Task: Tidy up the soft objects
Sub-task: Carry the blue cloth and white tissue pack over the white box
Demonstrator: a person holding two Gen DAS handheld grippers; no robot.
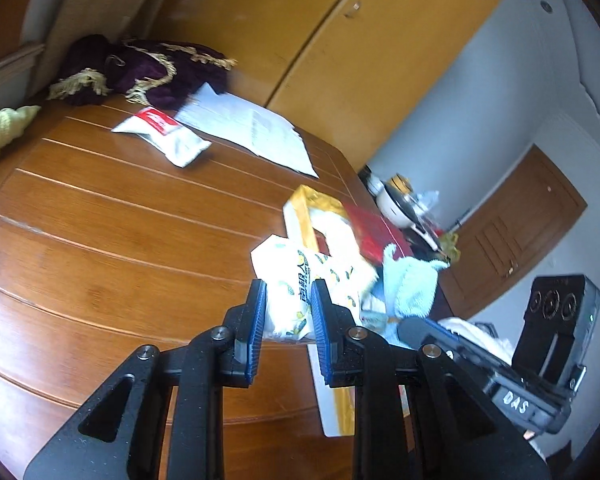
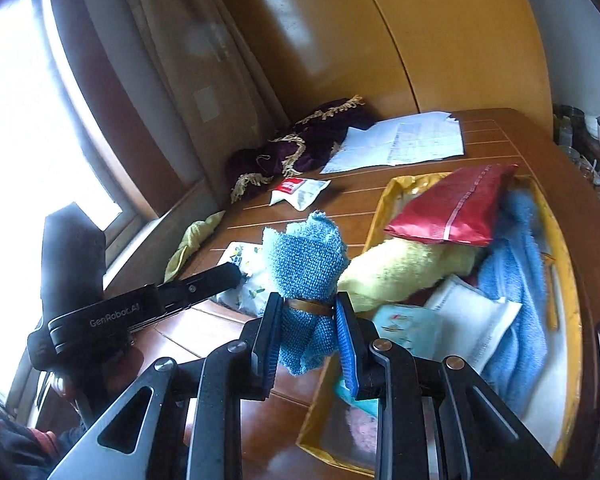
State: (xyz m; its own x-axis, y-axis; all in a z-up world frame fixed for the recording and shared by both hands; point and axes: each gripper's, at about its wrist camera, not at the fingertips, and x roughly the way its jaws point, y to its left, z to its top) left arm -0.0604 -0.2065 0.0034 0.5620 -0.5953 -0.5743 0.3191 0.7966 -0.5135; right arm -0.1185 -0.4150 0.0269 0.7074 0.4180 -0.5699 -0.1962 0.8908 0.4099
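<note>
Left gripper [image 1: 288, 312] clamped on white tissue pack [image 1: 300, 280] with yellow-green print, beside yellow box [image 2: 560, 280]. Right gripper [image 2: 308, 320] pinches blue rolled cloth [image 2: 304, 264], banded, at the box edge. Box holds red pouch [image 2: 452, 208], yellow towel [image 2: 400, 272], blue towel [image 2: 516, 248]. Wood table [image 1: 100, 240]; farther, papers [image 1: 252, 128], purple fringed cloth [image 1: 148, 68], wardrobe [image 1: 360, 40].

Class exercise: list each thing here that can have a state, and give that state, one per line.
left gripper: shut on tissue pack
right gripper: shut on blue cloth
yellow box: open, filled
wardrobe doors: closed
brown door: closed
</note>
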